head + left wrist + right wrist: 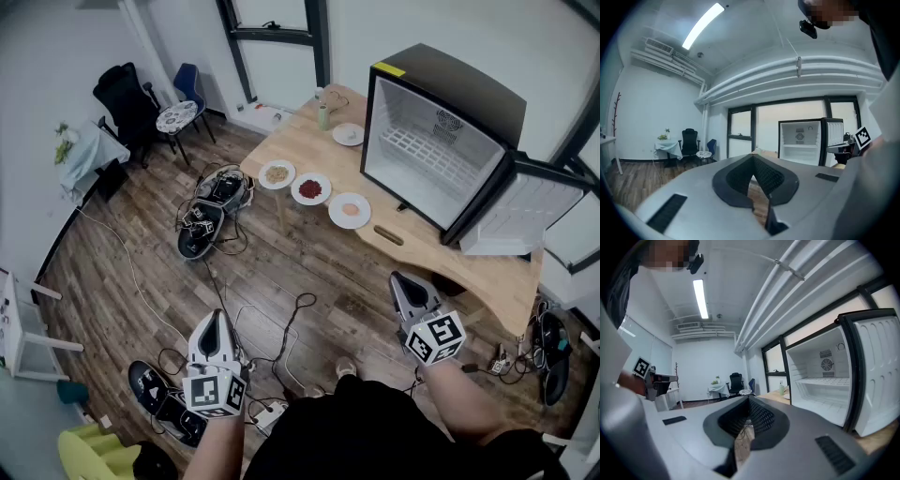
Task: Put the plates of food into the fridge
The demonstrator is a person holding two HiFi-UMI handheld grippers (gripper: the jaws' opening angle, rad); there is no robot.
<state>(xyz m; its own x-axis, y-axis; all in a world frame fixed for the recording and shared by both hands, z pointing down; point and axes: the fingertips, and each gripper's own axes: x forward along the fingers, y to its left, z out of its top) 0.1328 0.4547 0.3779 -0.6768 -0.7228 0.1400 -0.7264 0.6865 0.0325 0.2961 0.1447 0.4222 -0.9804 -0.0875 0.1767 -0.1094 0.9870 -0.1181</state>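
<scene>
Three plates of food stand in a row on the wooden table [412, 253]: one with grains [277, 174], one with red food [310, 189] and one with pink food [350, 210]. A fourth plate [348, 134] lies further back, next to the small fridge [441, 150], whose door [525, 211] is swung wide. Both grippers hover over the floor, well short of the table. My left gripper [214, 321] is shut and holds nothing. The right gripper [401, 279] is shut too, also with nothing in it, and faces the fridge [825, 380]. The left gripper [752, 158] looks across the room toward the fridge [801, 140].
Cables and black equipment cases [214, 211] lie on the wood floor between me and the table. A green bottle [323, 115] stands at the table's far corner. Chairs [127, 103] and a small round table [175, 116] stand at the back left; a white shelf [19, 323] is at the left.
</scene>
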